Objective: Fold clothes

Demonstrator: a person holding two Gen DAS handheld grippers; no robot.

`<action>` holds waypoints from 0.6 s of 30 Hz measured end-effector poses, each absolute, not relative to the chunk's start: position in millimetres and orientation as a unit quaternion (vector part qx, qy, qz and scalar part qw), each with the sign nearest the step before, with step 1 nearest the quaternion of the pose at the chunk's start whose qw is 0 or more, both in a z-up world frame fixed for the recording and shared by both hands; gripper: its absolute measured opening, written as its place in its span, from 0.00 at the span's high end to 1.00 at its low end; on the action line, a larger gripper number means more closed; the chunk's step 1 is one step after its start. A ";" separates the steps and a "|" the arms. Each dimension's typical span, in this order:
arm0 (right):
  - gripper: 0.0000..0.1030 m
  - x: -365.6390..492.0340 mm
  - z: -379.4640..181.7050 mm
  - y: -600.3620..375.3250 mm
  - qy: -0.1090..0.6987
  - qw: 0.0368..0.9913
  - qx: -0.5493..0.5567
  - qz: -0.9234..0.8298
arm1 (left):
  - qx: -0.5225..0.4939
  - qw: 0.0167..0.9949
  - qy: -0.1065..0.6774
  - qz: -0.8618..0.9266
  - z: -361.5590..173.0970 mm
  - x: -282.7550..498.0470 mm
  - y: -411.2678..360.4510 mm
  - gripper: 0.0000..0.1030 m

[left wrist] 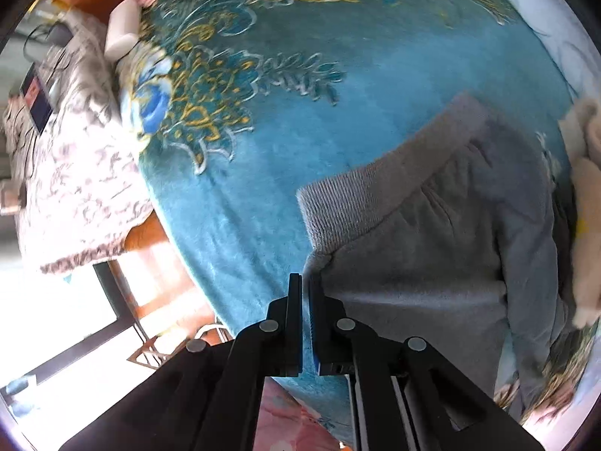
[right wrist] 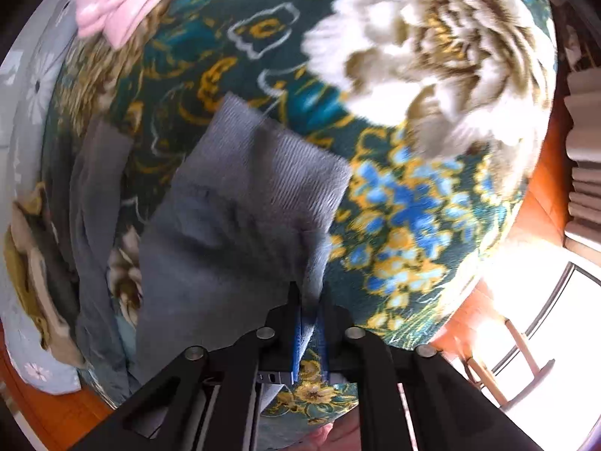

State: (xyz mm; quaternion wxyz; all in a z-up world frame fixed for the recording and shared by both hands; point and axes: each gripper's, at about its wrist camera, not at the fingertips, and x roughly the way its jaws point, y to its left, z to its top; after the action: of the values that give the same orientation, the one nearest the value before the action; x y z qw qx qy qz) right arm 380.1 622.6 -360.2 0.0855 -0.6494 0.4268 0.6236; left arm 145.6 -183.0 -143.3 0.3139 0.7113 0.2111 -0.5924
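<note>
Both tongs are clamped on the grey fleece garment with ribbed hem (left wrist: 432,233): left tongs (left wrist: 306,289) at its corner, right tongs (right wrist: 310,300) on its edge. It stretches toward twelve o'clock over the teal floral blanket (left wrist: 263,131).

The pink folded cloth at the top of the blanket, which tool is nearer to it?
Right. Only the right tool view shows the pink cloth, far ahead; the left tool view doesn't show it.
</note>
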 end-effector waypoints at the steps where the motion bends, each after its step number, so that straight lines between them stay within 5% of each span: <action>1: 0.88 378.1 -356.1 626.8 0.425 0.089 -0.648 0.626 | 0.709 0.321 0.219 -0.588 -142.7 147.4 -187.7 0.96; 9: 0.70 334.2 -300.5 646.0 0.428 0.091 -0.602 0.668 | 0.673 0.320 0.320 -0.585 -127.7 141.5 -201.5 0.91; 14: 0.63 294.2 -271.1 602.1 0.427 0.033 -0.592 0.682 | 0.641 0.253 0.422 -0.589 -126.7 97.2 -179.7 0.63; 18: 0.58 260.2 -263.2 544.4 0.446 -0.005 -0.595 0.668 | 0.656 0.212 0.437 -0.578 -139.6 48.5 -156.1 0.62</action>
State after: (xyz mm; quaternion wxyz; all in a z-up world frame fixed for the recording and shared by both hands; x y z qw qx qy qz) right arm 260.2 544.4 -263.2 -0.0051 -0.5951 0.4461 0.6684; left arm 48.5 -156.1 -139.6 0.2119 0.6557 0.4374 -0.5778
